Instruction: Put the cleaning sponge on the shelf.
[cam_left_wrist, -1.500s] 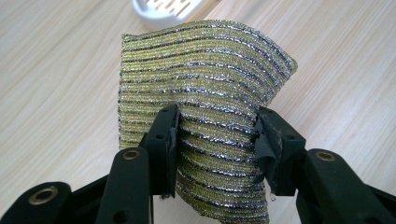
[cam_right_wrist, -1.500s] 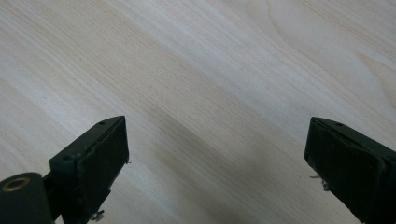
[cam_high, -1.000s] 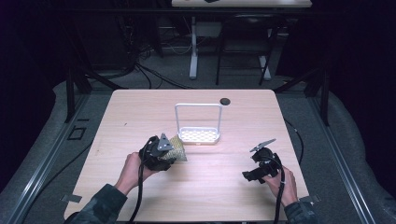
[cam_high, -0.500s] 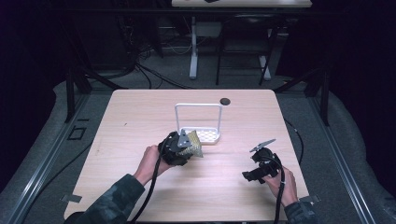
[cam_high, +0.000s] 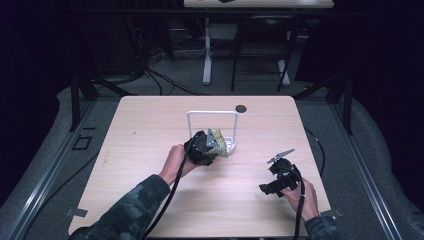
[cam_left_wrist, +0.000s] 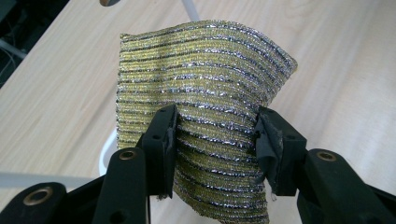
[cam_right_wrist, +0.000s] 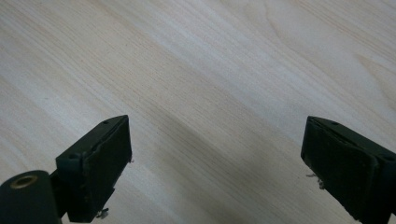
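A gold pad with silver stripes (cam_left_wrist: 205, 88) stands bent between the jaws of my left gripper (cam_left_wrist: 215, 135), which is shut on its two side edges. From above, the left gripper (cam_high: 212, 148) holds the pad (cam_high: 222, 148) just over the low base of a white wire rack (cam_high: 212, 113) at the table's middle. My right gripper (cam_high: 267, 188) rests at the near right of the table. Its jaws (cam_right_wrist: 219, 158) stand wide open over bare wood with nothing between them.
A small black round disc (cam_high: 241, 108) lies behind the rack near the far edge. The wooden table (cam_high: 145, 130) has bare room to the left and right of the rack. Dark floor, cables and a second table's legs lie beyond.
My left gripper has carried the striped pad to the right and forward, from the near left up to the rack's base. The right gripper has stayed put.
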